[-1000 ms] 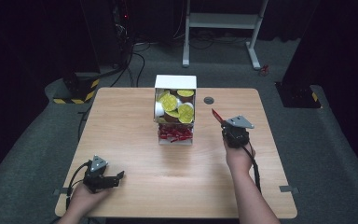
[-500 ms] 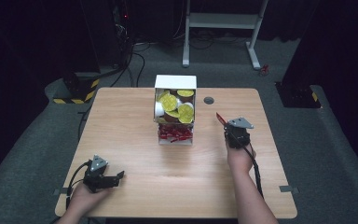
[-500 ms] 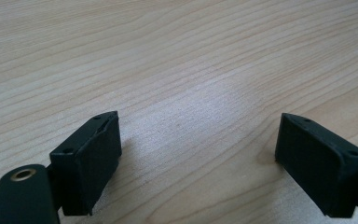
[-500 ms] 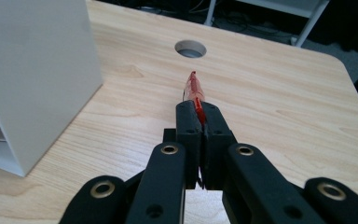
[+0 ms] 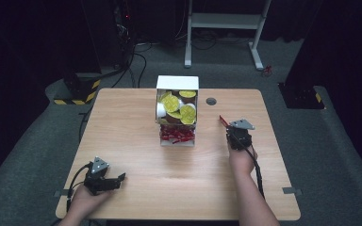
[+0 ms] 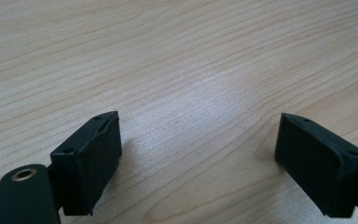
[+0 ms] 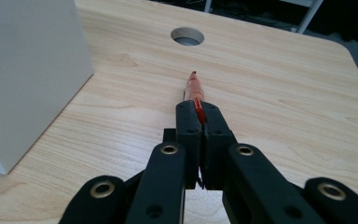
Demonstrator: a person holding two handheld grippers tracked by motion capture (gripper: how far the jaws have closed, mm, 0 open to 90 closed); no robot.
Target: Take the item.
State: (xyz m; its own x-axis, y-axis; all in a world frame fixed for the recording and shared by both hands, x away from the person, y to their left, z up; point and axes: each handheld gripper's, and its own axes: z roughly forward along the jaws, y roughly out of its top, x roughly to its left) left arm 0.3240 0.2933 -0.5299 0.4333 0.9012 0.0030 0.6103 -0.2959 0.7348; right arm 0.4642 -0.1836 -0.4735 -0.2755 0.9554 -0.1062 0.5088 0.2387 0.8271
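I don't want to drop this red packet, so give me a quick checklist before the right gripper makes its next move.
1. Grip on the packet: the right gripper is shut on the thin red packet; ok.
2. Packet's free end: it sticks out past the pads, above the table; whether it touches the wood, cannot tell.
3. Room beside the white dispenser box: gap to the gripper; ok.
4. Cable hole ahead: apart from the packet; ok.
5. Left gripper: open, holding nothing, at the near left corner, out of the way; ok.

Right tongs (image 7: 199, 109) clamped, left tongs (image 6: 200, 158) agape
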